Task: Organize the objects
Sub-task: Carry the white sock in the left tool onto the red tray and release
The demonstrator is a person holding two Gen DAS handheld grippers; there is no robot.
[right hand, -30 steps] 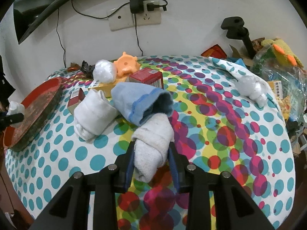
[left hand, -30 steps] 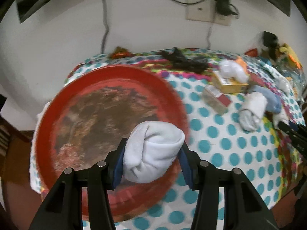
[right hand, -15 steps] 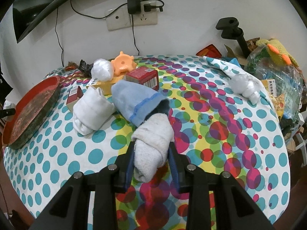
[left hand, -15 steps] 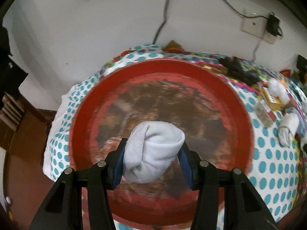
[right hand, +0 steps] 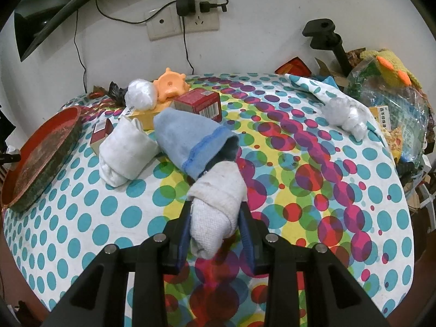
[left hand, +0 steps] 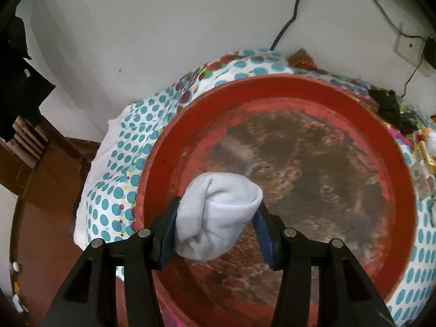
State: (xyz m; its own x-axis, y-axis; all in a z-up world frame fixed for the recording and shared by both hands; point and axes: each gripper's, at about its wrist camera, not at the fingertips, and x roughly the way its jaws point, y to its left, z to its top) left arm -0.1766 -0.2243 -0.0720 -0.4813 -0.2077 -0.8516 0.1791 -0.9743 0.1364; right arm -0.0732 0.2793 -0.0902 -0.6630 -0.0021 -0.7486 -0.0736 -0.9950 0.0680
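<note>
My left gripper point(left hand: 216, 223) is shut on a rolled white sock point(left hand: 218, 215) and holds it over the left part of a round red tray point(left hand: 403, 163) with a worn brown floor. My right gripper point(right hand: 215, 231) is shut on a rolled cream sock point(right hand: 218, 204) just above the dotted tablecloth point(right hand: 327, 190). Right behind that sock lies a blue rolled sock point(right hand: 190, 139), and a white rolled sock point(right hand: 125, 155) rests left of it. The red tray point(right hand: 41, 152) shows at the table's left edge in the right wrist view.
Red and yellow boxes point(right hand: 199, 103), an orange plastic piece point(right hand: 170, 83) and a white wad point(right hand: 140, 95) crowd the back of the table. A plastic-wrapped bundle point(right hand: 344, 114) and bags point(right hand: 389, 87) sit at the right. The table edge and brown floor point(left hand: 46, 190) lie left of the tray.
My left gripper has carried the white sock leftward, from the tray's near right rim to over its left part. The right gripper and its cream sock have stayed in place.
</note>
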